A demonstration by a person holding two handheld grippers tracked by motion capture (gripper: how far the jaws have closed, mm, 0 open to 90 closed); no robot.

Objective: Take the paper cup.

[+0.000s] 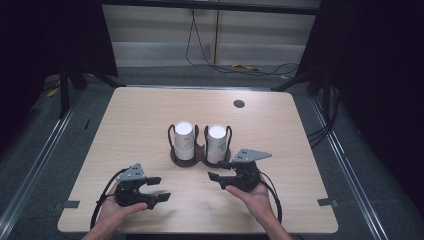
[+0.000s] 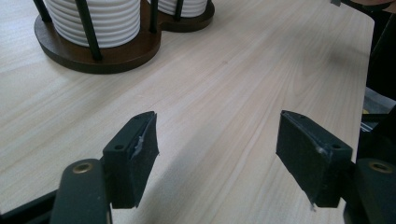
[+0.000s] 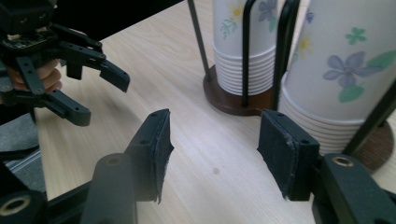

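Broadly, the wooden table [image 1: 150, 115] carries a dark cup holder [image 1: 201, 156] at its middle, with two stacks of paper cups [image 1: 183, 140] upright in it. Near the holder's front left, the left gripper [image 1: 163, 188] is released, jaws apart on nothing. Just before the holder's right stack, the right gripper [image 1: 216, 180] gapes empty too

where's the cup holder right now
In the high view the cup holder sits at the table's middle, holding two stacks of paper cups, just beyond the right gripper.
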